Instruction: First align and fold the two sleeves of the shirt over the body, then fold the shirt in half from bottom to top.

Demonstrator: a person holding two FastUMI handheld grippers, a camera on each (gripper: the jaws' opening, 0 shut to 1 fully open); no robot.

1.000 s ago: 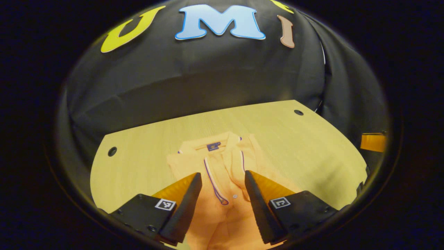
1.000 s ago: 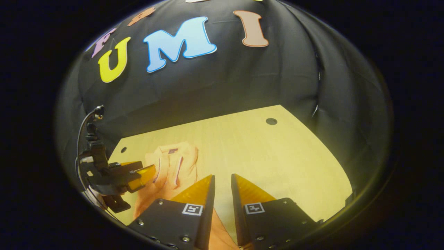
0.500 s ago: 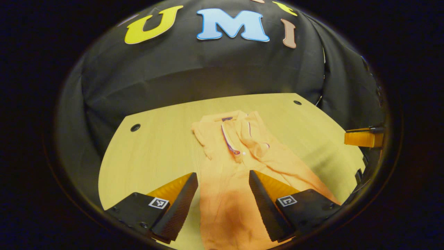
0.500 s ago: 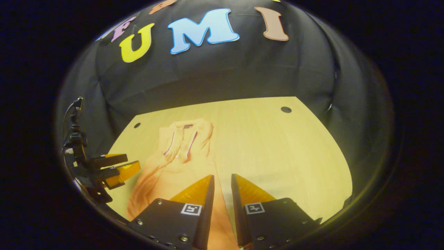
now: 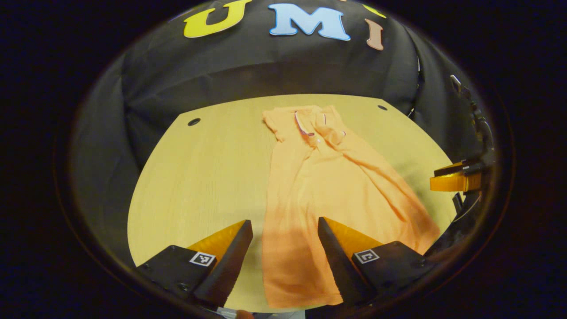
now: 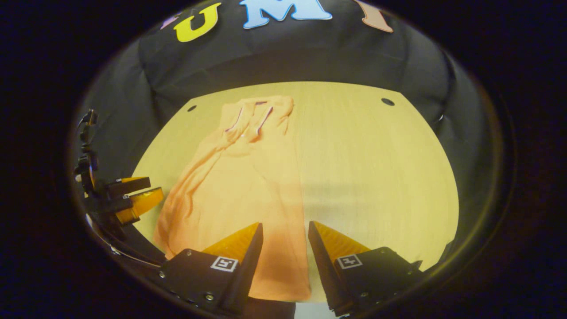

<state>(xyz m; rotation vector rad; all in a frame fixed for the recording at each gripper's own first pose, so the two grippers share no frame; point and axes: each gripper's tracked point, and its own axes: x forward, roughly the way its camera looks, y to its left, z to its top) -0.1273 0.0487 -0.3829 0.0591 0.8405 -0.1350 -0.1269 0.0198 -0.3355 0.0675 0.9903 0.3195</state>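
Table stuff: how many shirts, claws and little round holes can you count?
Orange shirt: 1
Claws: 2, the left claw and the right claw
Round holes in the table: 2, and
Total: 5

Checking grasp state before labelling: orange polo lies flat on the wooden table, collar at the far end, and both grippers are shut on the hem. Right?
Not quite. Both grippers are open and hold nothing. The left gripper view shows the left gripper with its jaws apart above the orange polo; the right gripper view shows the right gripper likewise. The polo does lie flat on the wooden table, collar at the far end.
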